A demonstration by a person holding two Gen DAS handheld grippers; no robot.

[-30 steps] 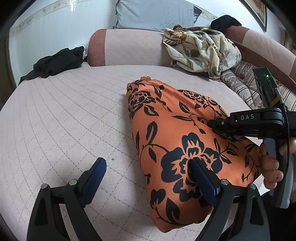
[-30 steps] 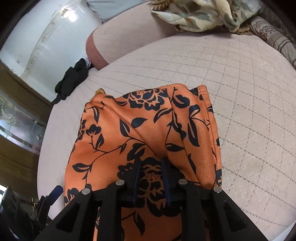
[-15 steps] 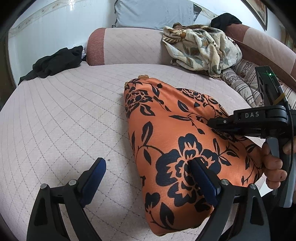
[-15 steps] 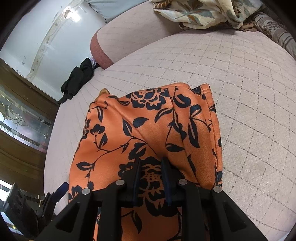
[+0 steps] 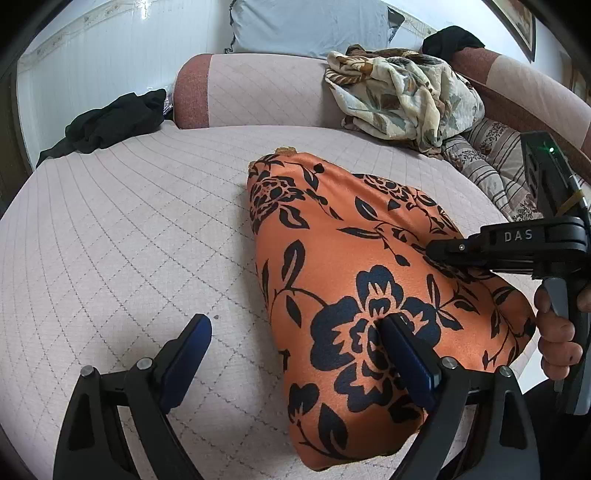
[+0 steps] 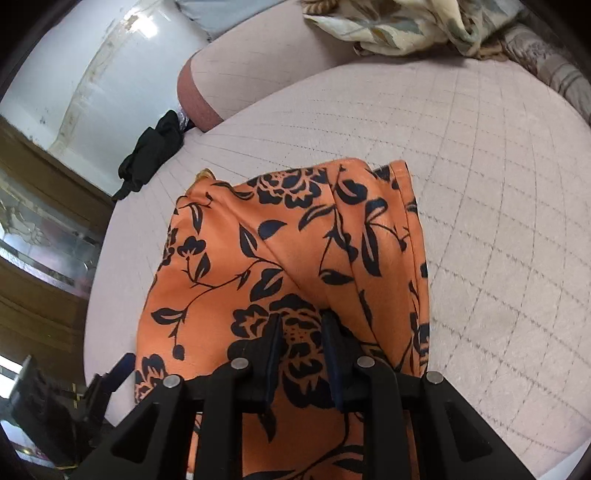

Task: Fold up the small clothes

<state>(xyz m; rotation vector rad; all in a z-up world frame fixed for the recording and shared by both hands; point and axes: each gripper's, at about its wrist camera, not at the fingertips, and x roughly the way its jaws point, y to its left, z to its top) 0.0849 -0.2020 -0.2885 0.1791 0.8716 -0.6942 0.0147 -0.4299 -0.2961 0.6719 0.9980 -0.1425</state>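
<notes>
Quilted bed [image 5: 129, 229] carries an orange floral garment [image 5: 351, 280]; right gripper [image 6: 301, 332] fingers pinch its fabric, left gripper [image 5: 295, 332] fingers spread wide.

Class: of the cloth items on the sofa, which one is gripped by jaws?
The orange black-flowered garment; the black bundle and cream leaf-print cloth lie untouched.

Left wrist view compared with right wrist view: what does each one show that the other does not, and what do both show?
Only the left wrist view shows the hand on the right gripper's handle, a blue pillow and the open left gripper.

Only the right wrist view shows the right gripper shut on a fold of the orange floral garment, and brown wood panelling.

Both show that garment, the quilted cushion, the black cloth and the crumpled pale floral cloth.
</notes>
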